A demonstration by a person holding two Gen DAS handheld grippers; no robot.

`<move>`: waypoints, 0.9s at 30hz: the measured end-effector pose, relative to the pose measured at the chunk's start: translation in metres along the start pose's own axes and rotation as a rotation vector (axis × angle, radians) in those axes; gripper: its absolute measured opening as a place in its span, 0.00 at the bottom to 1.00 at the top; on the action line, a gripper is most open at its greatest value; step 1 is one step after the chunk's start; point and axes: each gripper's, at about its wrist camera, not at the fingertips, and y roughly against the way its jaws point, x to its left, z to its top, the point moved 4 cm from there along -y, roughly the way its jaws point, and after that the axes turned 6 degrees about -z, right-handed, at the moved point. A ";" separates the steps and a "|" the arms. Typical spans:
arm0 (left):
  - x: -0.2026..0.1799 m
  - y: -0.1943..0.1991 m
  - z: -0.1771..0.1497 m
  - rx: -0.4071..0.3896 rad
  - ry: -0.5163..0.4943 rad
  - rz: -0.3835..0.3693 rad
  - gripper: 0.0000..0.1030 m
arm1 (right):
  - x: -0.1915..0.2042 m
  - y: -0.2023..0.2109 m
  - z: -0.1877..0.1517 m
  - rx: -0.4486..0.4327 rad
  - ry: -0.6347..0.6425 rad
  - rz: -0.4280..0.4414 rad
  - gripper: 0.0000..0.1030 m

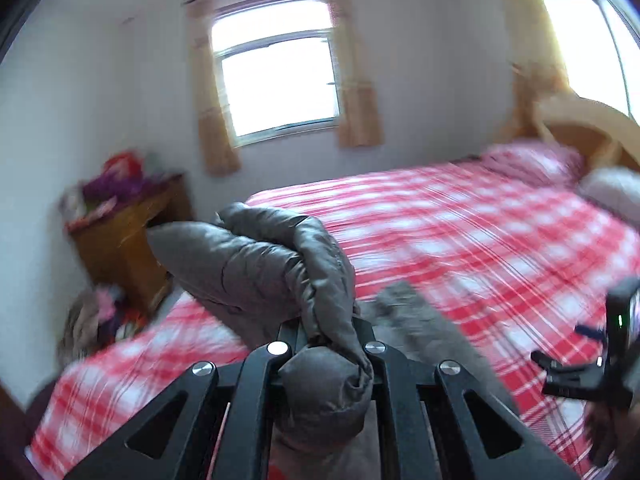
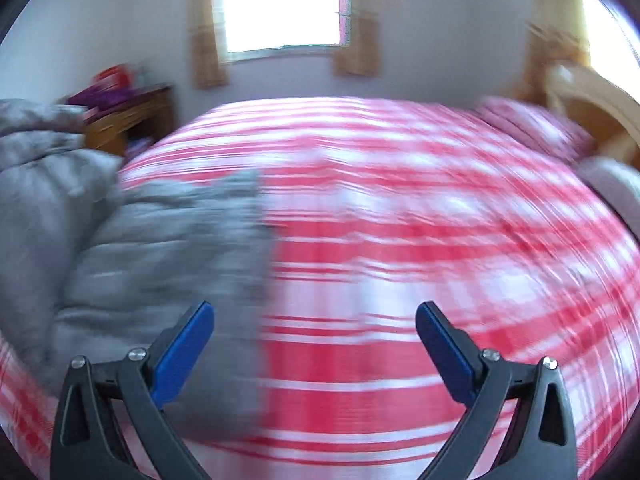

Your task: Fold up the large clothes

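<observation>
A grey padded jacket [image 1: 256, 264] hangs bunched from my left gripper [image 1: 326, 338], which is shut on a thick fold of it and holds it above the bed. The rest of the jacket [image 2: 132, 240] lies on the left part of the bed in the right wrist view. My right gripper [image 2: 316, 320] is open and empty, with blue pads [image 2: 184, 348], above the bedspread just right of the jacket. It also shows at the right edge of the left wrist view [image 1: 592, 356]. Both views are blurred by motion.
The bed has a red and white checked cover [image 2: 400, 200], with pillows [image 1: 536, 160] and a wooden headboard [image 1: 592, 120] at the right. A wooden nightstand [image 1: 124, 240] with clutter stands at the left by the wall. A window [image 1: 276, 80] is behind.
</observation>
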 end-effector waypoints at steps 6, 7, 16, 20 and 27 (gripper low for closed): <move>-0.117 -0.071 -0.027 0.097 -0.192 -0.101 0.08 | -0.085 -0.026 -0.021 0.067 -0.100 -0.126 1.00; -0.128 -0.082 -0.033 0.120 -0.206 -0.112 0.08 | -0.092 -0.024 -0.023 0.072 -0.112 -0.138 1.00; -0.172 -0.115 -0.072 0.185 -0.347 -0.081 0.13 | -0.113 -0.042 -0.036 0.161 -0.156 -0.129 1.00; -0.176 -0.108 -0.069 0.201 -0.349 -0.091 0.29 | -0.106 -0.046 -0.039 0.169 -0.111 -0.156 1.00; -0.182 -0.048 -0.052 0.108 -0.362 -0.109 0.80 | -0.108 -0.050 -0.040 0.182 -0.102 -0.160 1.00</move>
